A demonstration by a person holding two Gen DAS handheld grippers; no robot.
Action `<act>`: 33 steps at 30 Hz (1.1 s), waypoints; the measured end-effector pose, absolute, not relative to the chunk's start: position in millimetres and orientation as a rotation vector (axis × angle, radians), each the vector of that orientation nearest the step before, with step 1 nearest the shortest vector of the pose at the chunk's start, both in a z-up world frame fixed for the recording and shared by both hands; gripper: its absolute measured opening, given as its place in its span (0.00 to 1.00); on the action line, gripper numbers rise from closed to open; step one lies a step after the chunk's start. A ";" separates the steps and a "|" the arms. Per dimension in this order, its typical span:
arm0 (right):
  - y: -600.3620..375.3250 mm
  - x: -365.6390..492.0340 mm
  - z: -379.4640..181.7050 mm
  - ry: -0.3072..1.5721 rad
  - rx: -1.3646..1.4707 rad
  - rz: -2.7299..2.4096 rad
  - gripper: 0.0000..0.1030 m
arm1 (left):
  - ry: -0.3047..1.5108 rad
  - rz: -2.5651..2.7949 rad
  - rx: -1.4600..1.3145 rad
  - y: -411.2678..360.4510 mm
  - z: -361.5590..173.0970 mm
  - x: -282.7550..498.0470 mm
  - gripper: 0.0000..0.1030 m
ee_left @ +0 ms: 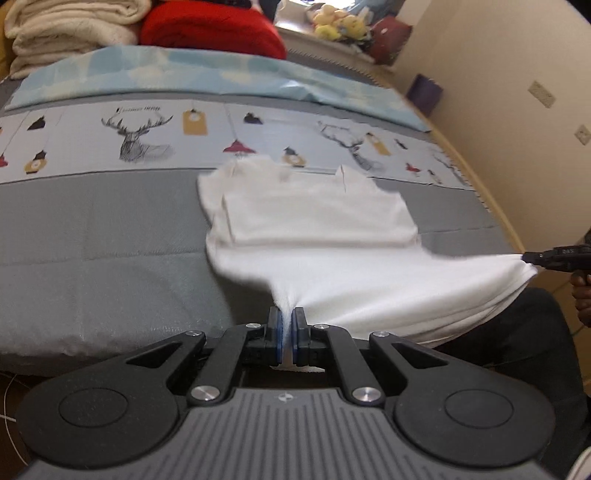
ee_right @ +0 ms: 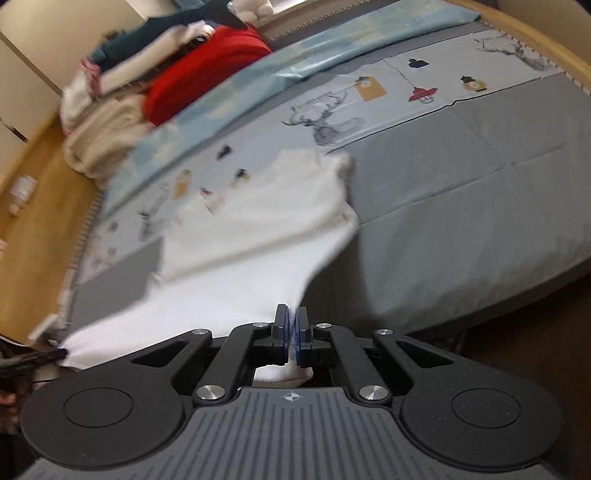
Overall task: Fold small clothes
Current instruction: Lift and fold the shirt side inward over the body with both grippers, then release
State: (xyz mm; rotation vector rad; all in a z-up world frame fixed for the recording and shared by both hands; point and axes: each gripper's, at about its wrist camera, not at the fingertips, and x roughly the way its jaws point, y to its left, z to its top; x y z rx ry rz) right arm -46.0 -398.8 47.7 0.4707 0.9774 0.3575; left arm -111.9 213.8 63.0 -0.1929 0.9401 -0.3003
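Nearest the lens, the left gripper point(ee_left: 286, 325) has its jaws clamped on a bunched corner of a white garment point(ee_left: 314, 225), the cloth pinched between the blue pads point(ee_left: 277, 334) and poking out behind them. From the jaws the garment fans forward and to the right, its far part lying on the grey bed point(ee_left: 103, 236) with an upper layer already doubled over. Out to the right of the jaws, the right gripper point(ee_left: 532, 257) grips another corner, and the near edge stretches between the two. Seen from the right wrist, the right gripper point(ee_right: 292, 334) is likewise closed on white fabric point(ee_right: 258, 236), which spreads ahead and leftward to the left gripper point(ee_right: 55, 355). Beyond the garment, a deer-print sheet point(ee_left: 144, 142), a red blanket point(ee_left: 214, 31) and cream towels point(ee_left: 70, 33) lie further up the bed.
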 end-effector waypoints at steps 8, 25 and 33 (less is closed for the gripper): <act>-379.5 42.6 19.0 1.027 0.447 0.320 0.02 | 1.046 -0.215 -0.224 221.8 2.0 27.4 0.05; -342.8 163.6 -78.1 1.008 0.223 0.242 0.19 | 1.125 -0.104 -0.298 249.0 -86.5 120.9 0.28; -307.8 174.8 -82.9 0.937 0.090 0.319 0.37 | 1.075 -0.074 -0.298 227.9 -91.4 149.2 0.32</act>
